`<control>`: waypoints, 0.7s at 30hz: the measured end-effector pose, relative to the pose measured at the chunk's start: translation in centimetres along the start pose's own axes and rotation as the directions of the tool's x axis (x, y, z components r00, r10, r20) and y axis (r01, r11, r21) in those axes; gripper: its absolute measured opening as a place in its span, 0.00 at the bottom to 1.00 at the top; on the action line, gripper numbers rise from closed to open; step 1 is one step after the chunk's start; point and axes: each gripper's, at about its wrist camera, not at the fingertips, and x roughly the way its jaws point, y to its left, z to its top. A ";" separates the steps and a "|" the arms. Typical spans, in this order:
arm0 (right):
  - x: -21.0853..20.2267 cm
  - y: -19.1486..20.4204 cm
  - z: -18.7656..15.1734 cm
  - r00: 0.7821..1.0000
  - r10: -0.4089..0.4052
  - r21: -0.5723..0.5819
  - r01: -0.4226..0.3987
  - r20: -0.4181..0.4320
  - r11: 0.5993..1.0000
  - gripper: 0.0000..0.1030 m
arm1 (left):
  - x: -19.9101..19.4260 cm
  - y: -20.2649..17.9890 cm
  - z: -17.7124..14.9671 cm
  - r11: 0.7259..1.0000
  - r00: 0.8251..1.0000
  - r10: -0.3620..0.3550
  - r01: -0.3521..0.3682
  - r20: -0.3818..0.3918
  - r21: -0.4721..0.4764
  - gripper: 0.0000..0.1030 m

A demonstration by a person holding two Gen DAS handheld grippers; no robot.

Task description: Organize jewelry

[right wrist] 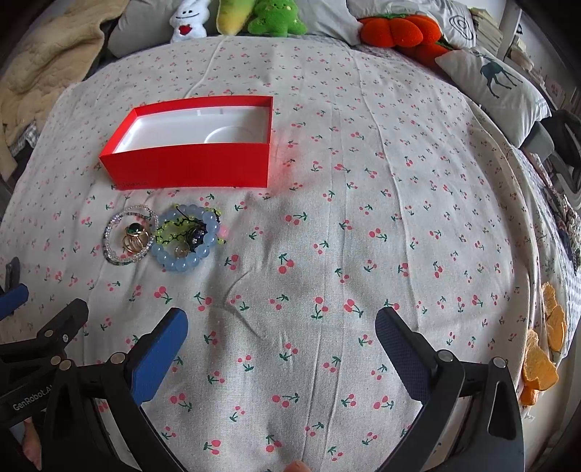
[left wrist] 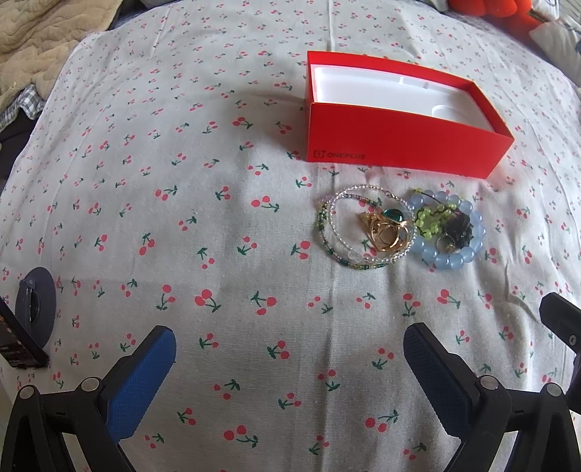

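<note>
Red cardboard OnePlus box (left wrist: 406, 145) with a white moulded insert, sitting lidless on the bed, nothing in it yet. Just in front of the box, a little jewelry pile: pale blue chunky bead bracelet (left wrist: 454, 232), touching a thin strand of clear and green seed beads (left wrist: 337, 232) looped beside it. Inside the thin loop, gold rings with a green stone (left wrist: 385, 227); inside the blue one, lime-green beads on dark cord (left wrist: 432, 218) plus some small dark sparkly piece, too small to make out.

Left gripper (left wrist: 290, 374) hovering low with jaws wide apart, blue pads showing, holding nothing, pile ahead and off to the right. Right gripper (right wrist: 281, 348) same deal, jaws spread and empty, pile ahead and to the left, well apart from it.

White cherry-print bedsheet (right wrist: 363, 218) covering everything, a bit creased. Plush toys along the far edge: white bunny (right wrist: 187, 18), green star (right wrist: 277, 16), orange pumpkin (right wrist: 395, 31). Deer-print pillow (right wrist: 494, 83) on the right, beige quilted blanket (right wrist: 43, 54) on the left.
</note>
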 end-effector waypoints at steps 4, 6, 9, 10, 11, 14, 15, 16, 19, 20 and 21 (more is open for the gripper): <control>0.0 0.0 0.0 1.000 0.000 -0.001 0.000 0.000 1.000 1.00 | 0.0 -0.1 0.0 1.000 1.000 -0.001 0.001 0.001 0.002 1.00; 0.0 0.0 0.0 1.000 0.000 -0.001 0.000 0.000 1.000 1.00 | 0.0 -0.1 0.0 1.000 1.000 -0.001 0.001 0.000 0.002 1.00; 0.0 0.0 0.0 1.000 0.000 -0.002 0.000 0.000 1.000 1.00 | 0.0 0.0 0.1 1.000 1.000 -0.001 0.001 -0.001 0.002 1.00; 0.0 0.0 0.0 1.000 -0.001 -0.001 0.001 0.000 1.000 1.00 | -0.1 0.0 0.1 1.000 1.000 -0.001 0.001 0.000 0.002 1.00; 0.0 0.0 0.0 1.000 -0.001 -0.002 0.001 -0.001 1.000 1.00 | -0.1 0.0 0.1 1.000 1.000 -0.001 0.001 0.000 0.002 1.00; 0.1 0.0 -0.1 1.000 0.000 -0.002 0.000 -0.001 1.000 1.00 | -0.1 0.0 0.1 1.000 1.000 -0.001 0.001 0.000 0.001 1.00; 0.1 0.0 -0.1 1.000 -0.001 -0.002 0.001 -0.001 1.000 1.00 | -0.1 0.0 0.1 1.000 1.000 -0.001 0.001 0.001 0.001 1.00; 0.1 0.0 -0.1 1.000 0.000 -0.002 0.000 -0.001 1.000 1.00 | -0.1 0.0 0.2 1.000 1.000 -0.001 0.001 0.001 0.001 1.00; 0.1 0.0 -0.1 1.000 0.000 -0.001 0.000 -0.001 1.000 1.00 | -0.1 0.0 0.3 1.000 1.000 -0.001 0.001 0.000 0.003 1.00; 0.1 0.0 -0.1 1.000 -0.001 -0.002 0.001 -0.001 1.000 1.00 | -0.1 0.0 0.1 1.000 1.000 -0.001 0.001 0.001 0.002 1.00; 0.1 0.0 0.0 1.000 -0.001 -0.001 0.001 -0.001 1.000 1.00 | -0.2 0.0 0.1 1.000 1.000 -0.001 0.001 0.001 0.002 1.00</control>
